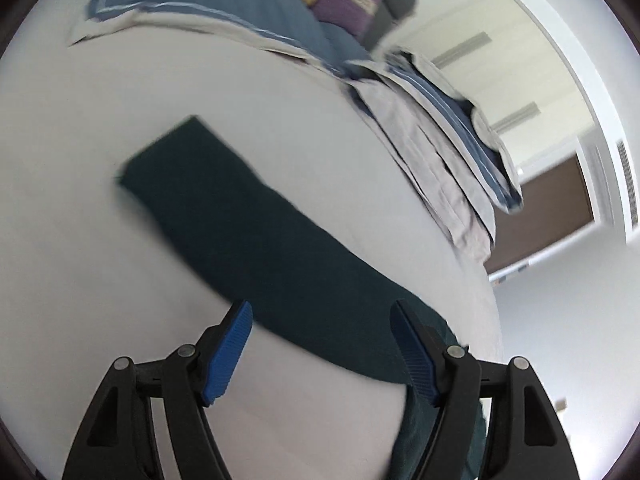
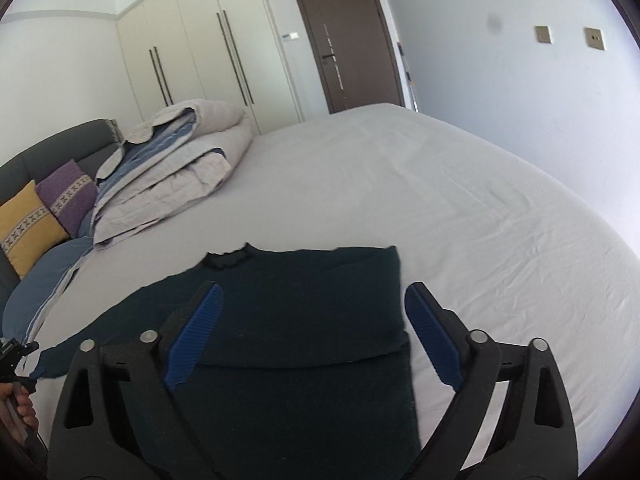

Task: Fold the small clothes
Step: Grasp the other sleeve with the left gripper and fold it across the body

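A dark green garment (image 1: 248,220) lies flat on the white bed sheet (image 1: 80,260), seen in the left wrist view as a long folded strip running from upper left to lower right. My left gripper (image 1: 320,312) hovers over its near end, open, with nothing pinched between the blue pads (image 1: 228,356). In the right wrist view the same garment (image 2: 304,320) shows its neckline at the far edge and a fold line across the middle. My right gripper (image 2: 314,292) stands open wide above it, pads (image 2: 432,340) apart from the cloth.
A folded grey and blue duvet (image 2: 172,168) lies at the head of the bed, with a blue pillow (image 2: 44,280) and yellow and purple cushions (image 2: 28,224) against the dark headboard. A hand (image 2: 20,404) shows at the left edge. Wardrobe and brown door (image 2: 344,40) stand behind.
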A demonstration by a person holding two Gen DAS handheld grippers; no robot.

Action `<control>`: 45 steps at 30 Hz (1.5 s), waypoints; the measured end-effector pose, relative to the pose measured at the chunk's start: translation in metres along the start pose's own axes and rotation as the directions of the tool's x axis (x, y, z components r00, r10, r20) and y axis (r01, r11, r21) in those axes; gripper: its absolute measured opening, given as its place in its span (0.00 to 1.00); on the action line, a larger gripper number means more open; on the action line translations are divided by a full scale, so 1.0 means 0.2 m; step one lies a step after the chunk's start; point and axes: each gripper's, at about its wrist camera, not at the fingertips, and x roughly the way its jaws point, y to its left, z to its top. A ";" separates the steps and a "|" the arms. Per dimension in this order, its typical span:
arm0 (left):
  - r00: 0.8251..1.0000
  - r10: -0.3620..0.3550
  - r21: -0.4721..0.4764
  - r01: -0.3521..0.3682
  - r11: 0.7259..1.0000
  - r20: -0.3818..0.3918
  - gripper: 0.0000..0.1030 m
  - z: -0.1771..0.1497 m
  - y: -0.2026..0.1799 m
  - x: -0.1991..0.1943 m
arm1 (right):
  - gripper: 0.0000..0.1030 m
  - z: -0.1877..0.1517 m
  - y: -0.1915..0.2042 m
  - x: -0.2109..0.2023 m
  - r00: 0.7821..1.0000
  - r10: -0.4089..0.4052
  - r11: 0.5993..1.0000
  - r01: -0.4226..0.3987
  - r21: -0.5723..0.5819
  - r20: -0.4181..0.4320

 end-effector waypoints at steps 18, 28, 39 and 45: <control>0.991 0.081 -0.235 -0.054 0.970 0.109 0.14 0.28 0.24 0.19 | 0.34 -0.11 0.37 0.05 0.964 0.227 0.970 -0.211 0.121 -0.139; 0.998 -0.003 0.468 -0.025 0.884 0.059 0.08 -0.17 -0.89 0.29 | 0.28 -0.20 0.12 0.08 0.962 0.221 0.963 -0.189 0.192 -0.161; 0.975 0.092 0.840 0.123 0.528 -0.201 0.19 -1.40 -1.49 0.81 | 0.30 -0.28 -0.17 0.12 0.953 0.204 0.952 -0.139 0.274 -0.225; 0.969 0.095 0.857 0.155 0.491 -0.229 0.89 -1.49 -1.41 0.77 | 0.39 -0.32 -0.15 0.33 0.918 0.259 0.933 -0.157 0.324 -0.301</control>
